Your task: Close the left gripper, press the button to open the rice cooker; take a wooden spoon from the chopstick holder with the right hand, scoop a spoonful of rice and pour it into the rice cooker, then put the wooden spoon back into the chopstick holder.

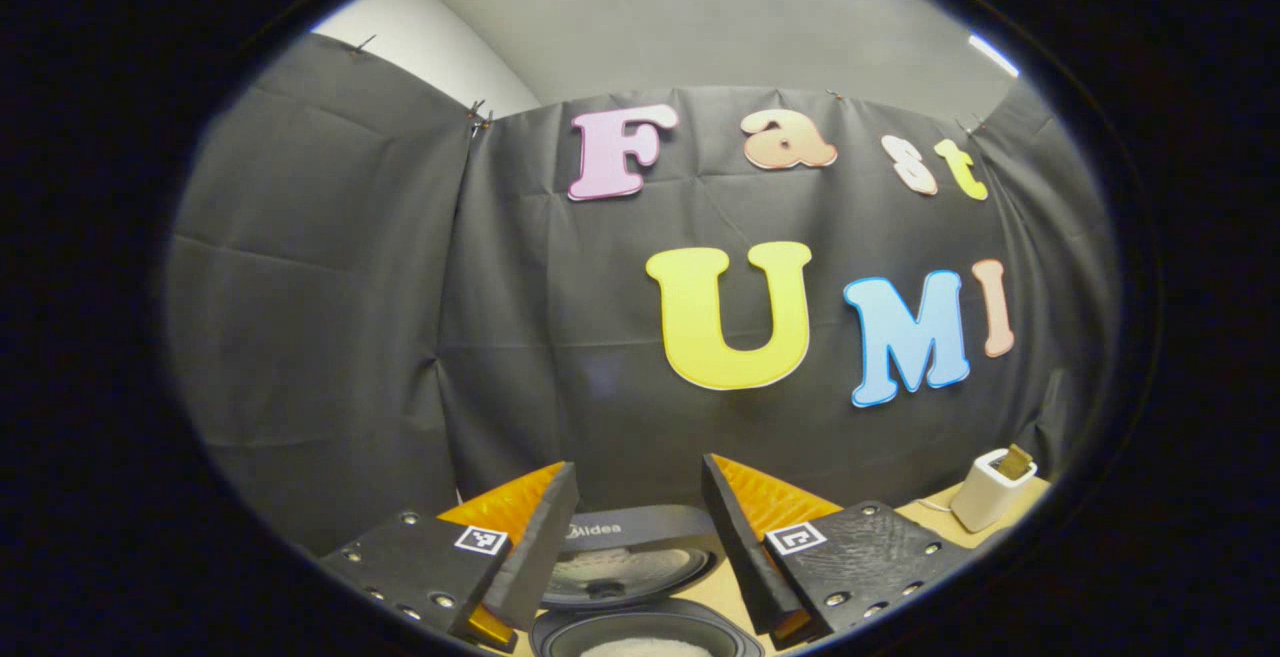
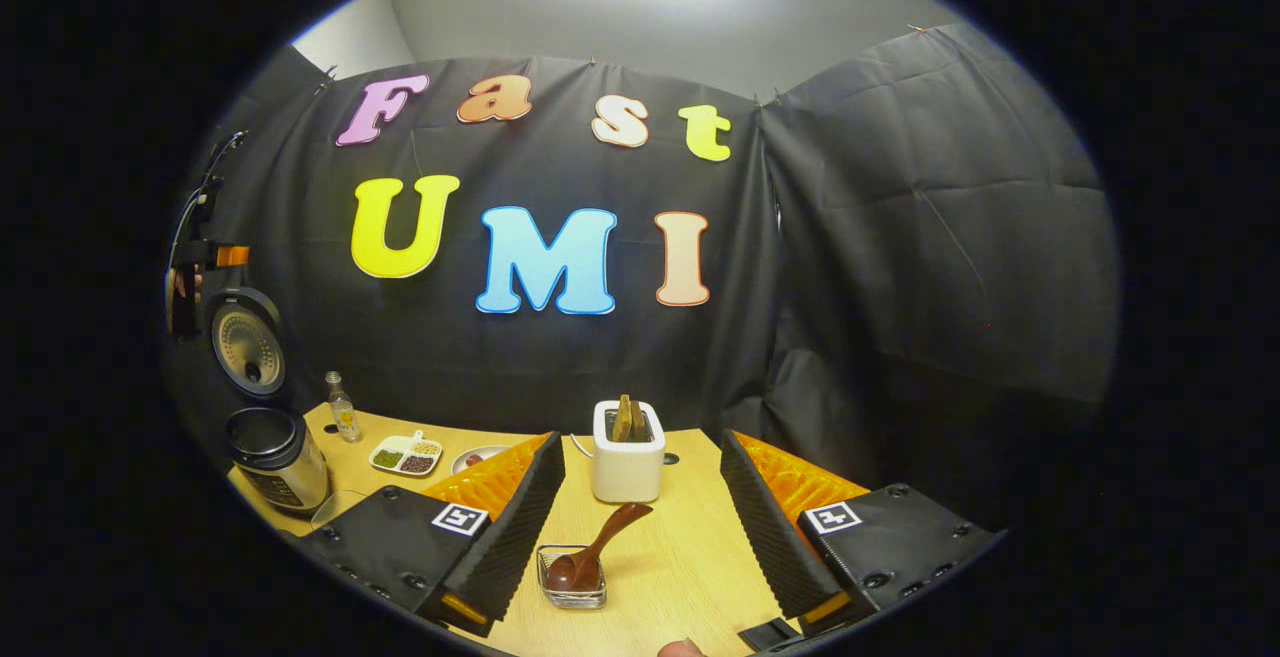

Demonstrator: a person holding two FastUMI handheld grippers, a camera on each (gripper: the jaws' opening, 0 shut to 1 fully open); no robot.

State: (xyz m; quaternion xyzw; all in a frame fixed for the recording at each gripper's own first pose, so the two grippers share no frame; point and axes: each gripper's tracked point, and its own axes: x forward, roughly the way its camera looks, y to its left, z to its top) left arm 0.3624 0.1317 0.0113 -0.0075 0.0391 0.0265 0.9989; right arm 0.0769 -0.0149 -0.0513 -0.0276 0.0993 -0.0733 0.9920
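Observation:
The rice cooker (image 1: 640, 627) stands right below my left gripper (image 1: 640, 477), its lid (image 1: 625, 567) swung up and something white lying in the pot. The left gripper is open and holds nothing. In the right gripper view the same cooker (image 2: 275, 457) stands at the table's far left with its lid (image 2: 248, 342) upright. A dark wooden spoon (image 2: 600, 542) leans bowl-down in a small clear holder (image 2: 572, 582) on the table. It sits between the spread fingers of my right gripper (image 2: 642, 442), a little ahead of them, and the gripper is open and empty.
A white toaster (image 2: 628, 462) with bread in it stands behind the spoon, and also appears as the toaster (image 1: 990, 487) at the right. Near the cooker are a small bottle (image 2: 343, 407), a divided dish (image 2: 405, 455) of beans and a plate (image 2: 480, 457). A hand holds the other gripper (image 2: 200, 267) above the cooker.

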